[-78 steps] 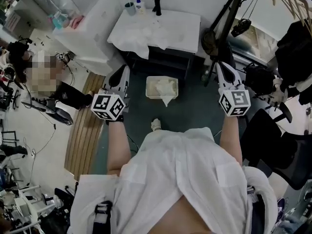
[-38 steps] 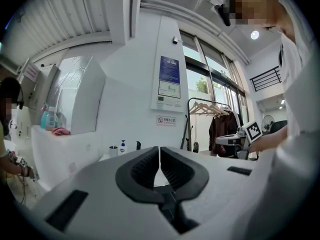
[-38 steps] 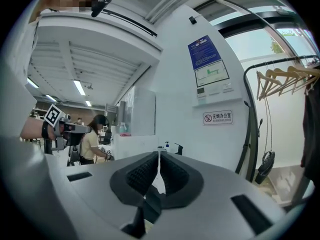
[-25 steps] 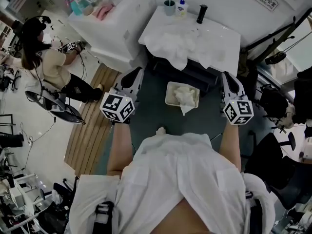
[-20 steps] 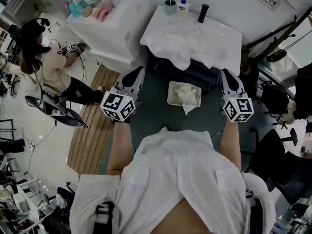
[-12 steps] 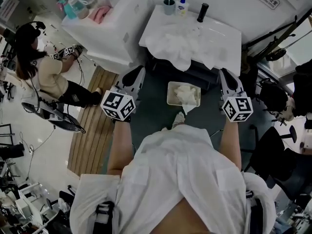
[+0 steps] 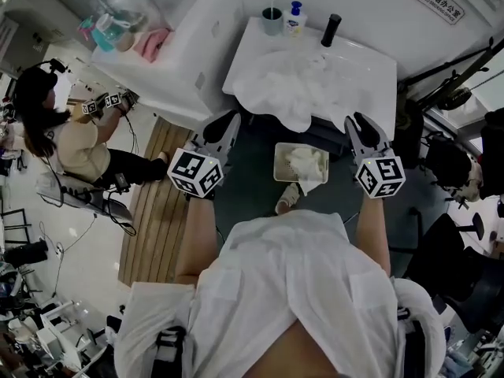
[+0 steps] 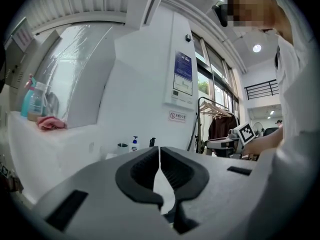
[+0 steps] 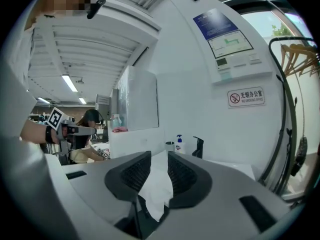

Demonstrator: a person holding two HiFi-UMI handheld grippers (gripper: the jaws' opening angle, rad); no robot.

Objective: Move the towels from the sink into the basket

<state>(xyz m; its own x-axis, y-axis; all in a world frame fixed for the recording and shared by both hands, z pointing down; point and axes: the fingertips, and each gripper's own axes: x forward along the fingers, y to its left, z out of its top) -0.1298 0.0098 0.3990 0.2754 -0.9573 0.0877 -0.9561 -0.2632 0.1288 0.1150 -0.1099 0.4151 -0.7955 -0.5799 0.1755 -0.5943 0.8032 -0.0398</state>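
Towels (image 7: 303, 81) lie heaped in a white pile on the sink (image 7: 372, 69), one fold spilling over its front edge toward the floor. Below it, on the dark floor, stands the basket (image 7: 278, 164), with another towel (image 7: 305, 162) already inside and a corner of it drooping over the near rim. Behind the pile, along the wall, a cup (image 7: 272, 20), a soap bottle (image 7: 294, 18) and a black faucet (image 7: 331, 30) stand in a row.

Both grippers are held out level on either side of the basket, short of the sink and apart from the cloth. The left gripper (image 7: 231, 119) is clenched: in the left gripper view its pads (image 8: 145, 166) meet with only a hairline between them and nothing caught there. The right gripper (image 7: 353, 122) is released; its jaws have just been opening, and in the right gripper view the gap between its pads (image 9: 182, 174) frames the hanging towel on the sink beyond, with nothing gripped.

A second person (image 7: 59, 136) is seated at the far left beside a strip of wooden flooring (image 7: 153, 203)
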